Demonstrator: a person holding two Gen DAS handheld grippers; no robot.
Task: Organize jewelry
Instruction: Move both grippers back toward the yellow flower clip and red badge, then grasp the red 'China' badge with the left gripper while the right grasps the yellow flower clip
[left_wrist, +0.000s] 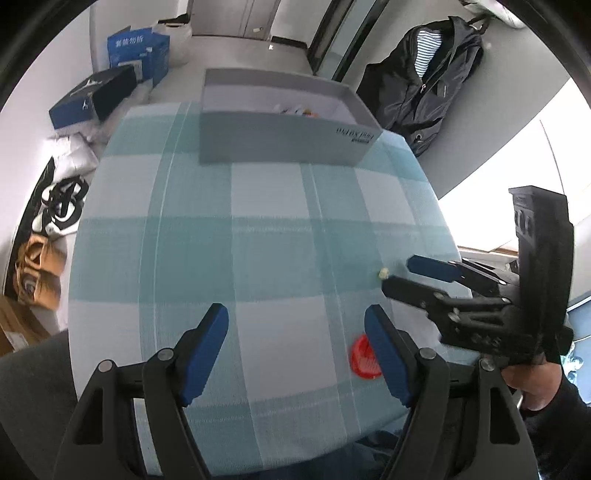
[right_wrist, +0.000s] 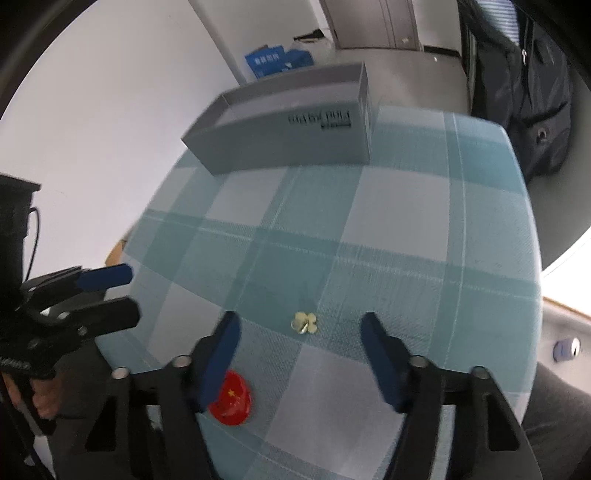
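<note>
Some small pieces already lie in the gray box far ahead of you, but two are left on the desk. Your right hand-held gripper, fingers apart and empty, has the gold clover charm just ahead between them. The red pin sits beside its left finger; your left hand-held gripper is spread and empty too.

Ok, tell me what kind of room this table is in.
Probably a lived-in room at home, not a shop: a dark jacket hangs by the wall, shoe boxes and slippers lie on the floor beside the checked tablecloth.
</note>
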